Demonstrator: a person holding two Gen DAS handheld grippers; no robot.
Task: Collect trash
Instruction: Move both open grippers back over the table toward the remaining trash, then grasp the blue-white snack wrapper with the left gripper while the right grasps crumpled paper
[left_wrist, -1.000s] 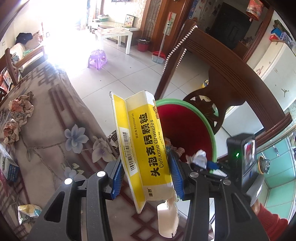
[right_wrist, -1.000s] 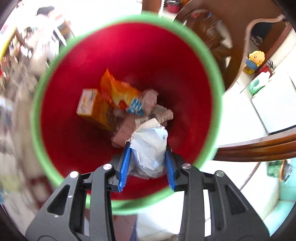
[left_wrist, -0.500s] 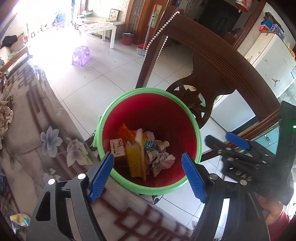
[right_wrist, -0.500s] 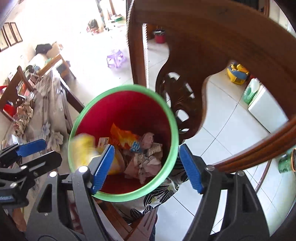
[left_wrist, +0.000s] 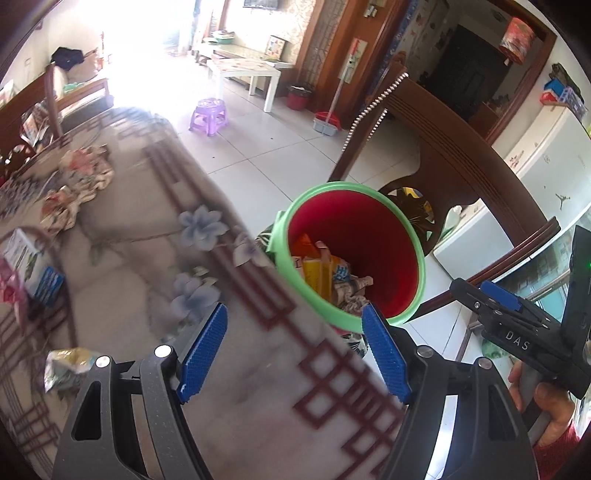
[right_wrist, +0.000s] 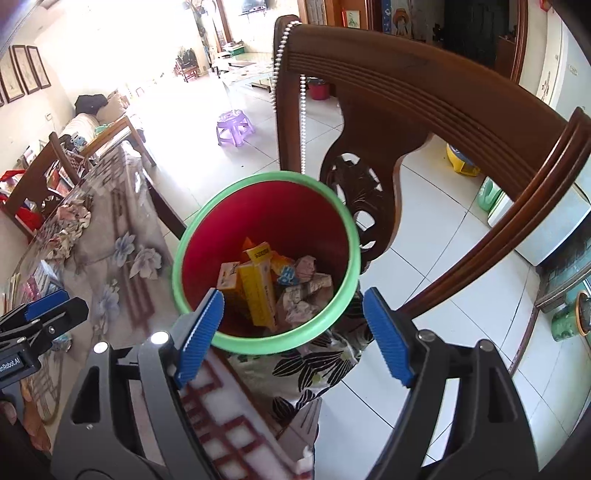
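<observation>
A red bin with a green rim (left_wrist: 406, 229) (right_wrist: 343, 221) stands at the table's edge and holds a yellow medicine box (right_wrist: 258, 291), an orange wrapper and crumpled paper. My left gripper (left_wrist: 291, 354) is open and empty over the tablecloth beside the bin. My right gripper (right_wrist: 291, 336) is open and empty above the bin's near rim; it also shows at the right of the left wrist view (left_wrist: 498, 306). On the table lie crumpled papers (left_wrist: 77, 177), a small box (left_wrist: 29, 266) and a wrapper (left_wrist: 66, 365).
A floral tablecloth (left_wrist: 147, 229) covers the table. A carved wooden chair (right_wrist: 424, 122) stands right behind the bin. Tiled floor, a purple stool (left_wrist: 208, 112) and a white table lie beyond.
Both grippers opened: the yellow box and the white crumpled paper dropped into the bin. Both grippers then pulled back from it, the left one over the table.
</observation>
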